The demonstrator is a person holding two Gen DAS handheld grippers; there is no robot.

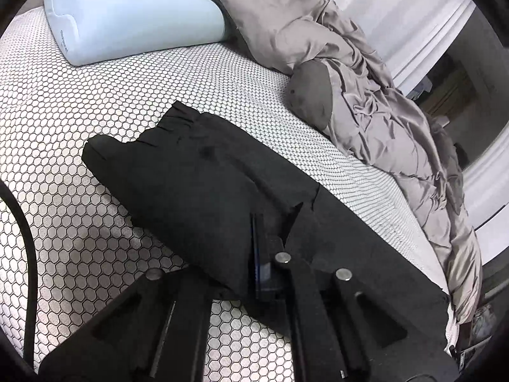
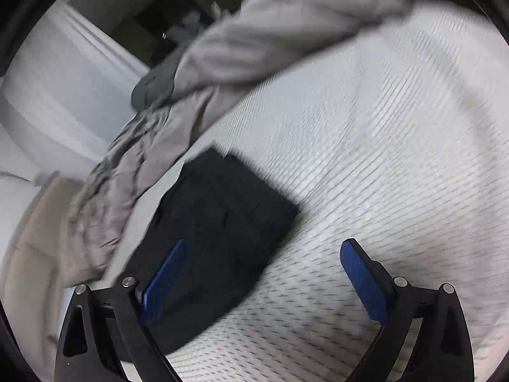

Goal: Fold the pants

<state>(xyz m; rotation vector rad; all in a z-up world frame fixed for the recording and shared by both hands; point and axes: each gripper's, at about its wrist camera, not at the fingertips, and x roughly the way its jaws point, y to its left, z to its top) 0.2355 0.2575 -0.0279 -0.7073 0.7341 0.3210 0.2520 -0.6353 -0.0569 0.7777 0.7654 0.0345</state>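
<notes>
Black pants (image 1: 191, 175) lie folded lengthwise on the honeycomb-patterned mattress (image 1: 63, 159), with the gathered waistband at the far end. My left gripper (image 1: 265, 254) is shut on the pants near the picture's bottom; the cloth bunches up around its fingertips. In the blurred right wrist view the pants (image 2: 222, 216) show as a dark block at the lower left. My right gripper (image 2: 264, 261) is open wide just above the bed. Its left blue pad (image 2: 165, 273) is over the pants' near end and its right pad (image 2: 359, 273) over bare mattress (image 2: 381, 159). Nothing is between them.
A light blue pillow (image 1: 127, 9) lies at the head of the bed. A crumpled grey duvet (image 1: 381, 121) and grey pillow (image 1: 270, 9) run along the far edge beside the pants. A black cable (image 1: 25, 238) hangs at the left.
</notes>
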